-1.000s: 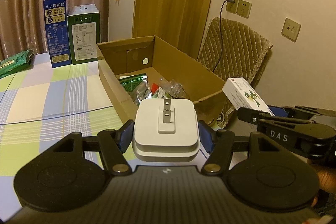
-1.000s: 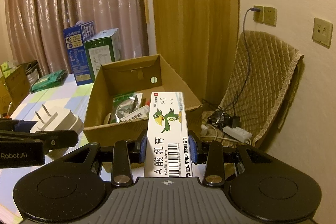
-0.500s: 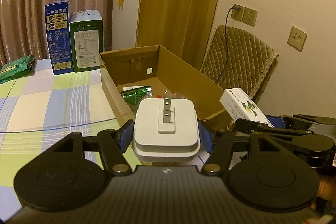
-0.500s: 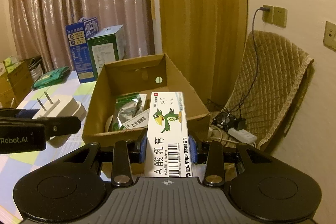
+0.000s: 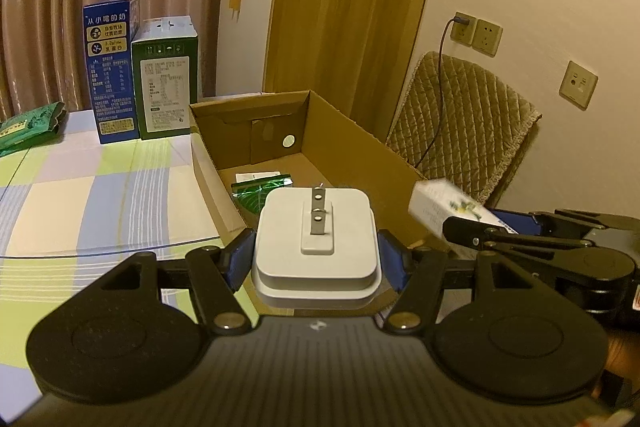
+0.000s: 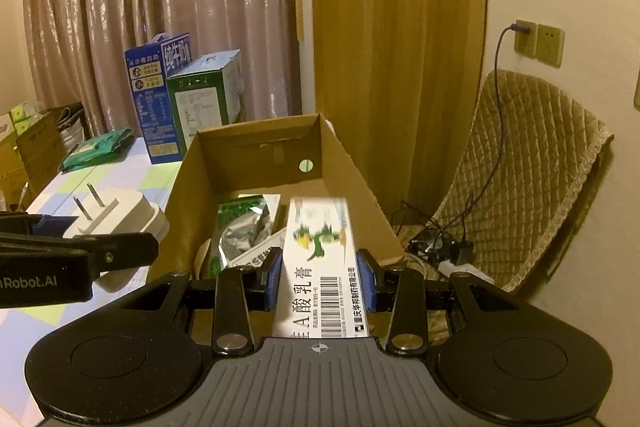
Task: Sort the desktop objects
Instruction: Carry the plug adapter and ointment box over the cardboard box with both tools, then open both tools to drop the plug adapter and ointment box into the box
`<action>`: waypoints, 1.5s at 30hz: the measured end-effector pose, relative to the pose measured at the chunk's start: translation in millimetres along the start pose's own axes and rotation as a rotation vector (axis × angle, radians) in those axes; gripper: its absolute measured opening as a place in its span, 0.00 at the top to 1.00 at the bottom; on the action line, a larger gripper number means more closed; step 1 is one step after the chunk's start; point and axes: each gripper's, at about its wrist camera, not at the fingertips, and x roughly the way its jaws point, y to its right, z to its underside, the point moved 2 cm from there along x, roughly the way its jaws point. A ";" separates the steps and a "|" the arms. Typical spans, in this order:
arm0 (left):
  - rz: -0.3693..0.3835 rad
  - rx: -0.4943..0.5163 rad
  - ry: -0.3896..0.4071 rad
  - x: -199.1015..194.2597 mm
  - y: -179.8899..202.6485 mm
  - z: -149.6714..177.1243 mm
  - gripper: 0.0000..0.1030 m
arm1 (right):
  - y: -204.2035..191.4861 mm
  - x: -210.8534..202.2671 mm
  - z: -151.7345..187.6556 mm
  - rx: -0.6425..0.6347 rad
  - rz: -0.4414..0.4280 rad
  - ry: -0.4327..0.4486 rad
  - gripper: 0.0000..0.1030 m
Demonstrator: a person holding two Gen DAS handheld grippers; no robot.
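Observation:
My left gripper is shut on a white plug adapter, prongs up, held just in front of the near left corner of an open cardboard box. My right gripper is shut on a long white ointment box with a green bird print, its far end reaching over the cardboard box's near rim. The adapter also shows in the right wrist view, left of the cardboard box. The ointment box shows blurred in the left wrist view. Green and silver packets lie inside the cardboard box.
A blue carton and a green carton stand on the checked tablecloth behind the box. A green pouch lies far left. A quilted chair with cables and a power strip stands right of the table.
Both grippers have moved forward toward the cardboard box. The ointment box now reaches further over the box's near rim and looks motion-blurred. Both grips are unchanged.

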 end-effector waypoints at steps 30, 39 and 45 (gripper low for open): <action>-0.003 -0.059 -0.020 82.9 -31.1 -42.2 0.42 | 6.4 106.0 -70.5 0.003 -0.092 -0.041 0.65; 0.003 -0.070 -0.020 96.8 -38.0 -48.3 0.42 | -0.1 122.0 -77.4 0.003 -0.102 -0.044 0.65; 0.003 -0.079 -0.011 100.9 -44.2 -53.1 0.42 | -2.6 126.9 -84.8 -0.002 -0.100 -0.032 0.65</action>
